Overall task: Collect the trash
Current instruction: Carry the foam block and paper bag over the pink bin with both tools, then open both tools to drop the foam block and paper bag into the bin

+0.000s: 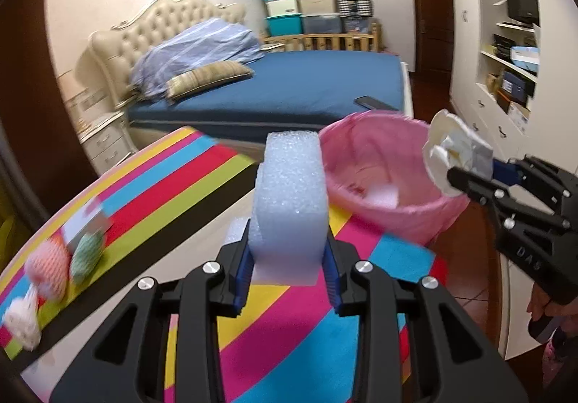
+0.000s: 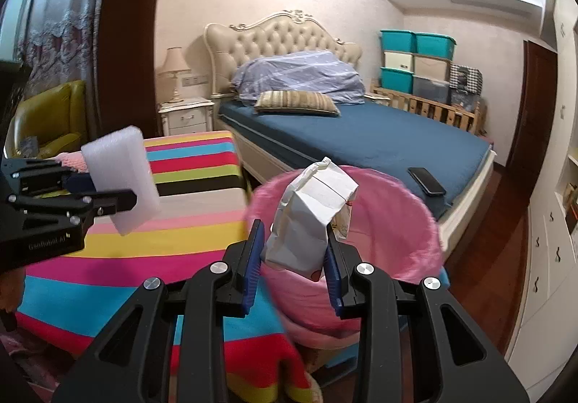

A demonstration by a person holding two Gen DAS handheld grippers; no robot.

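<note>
Nearest the left wrist camera, the left gripper (image 1: 287, 258) is clamping a white, spongy block of packing foam (image 1: 289, 200) between its blue pads, and the block is standing upright above the tabletop covered in a bright striped cloth (image 1: 173, 193). To the left on that cloth, blurred, three bits of foam netting are lying close together: a white one (image 1: 21, 323) nearest, then a pink one (image 1: 48, 271) and a green one (image 1: 86, 255).

In the right wrist view, the right gripper (image 2: 294, 251) is squeezing a crumpled white paper carton (image 2: 309, 215), its jaws drawn narrow around the carton's lower part. The carton is hanging just over the near rim of the round bin lined with a pink plastic bag (image 2: 393, 222), which is standing off the right end of the tabletop. Something pale is lying at the bottom of the liner, too blurred to identify.

Farther back, a bed with a dark blue sheet (image 2: 379, 135) is carrying a black phone (image 2: 426, 181) near its closest corner, a striped pillow (image 2: 296, 102) and a bundled pale blue duvet (image 2: 300, 76). At the far wall, teal and beige storage boxes (image 2: 415, 60) are stacked.
</note>
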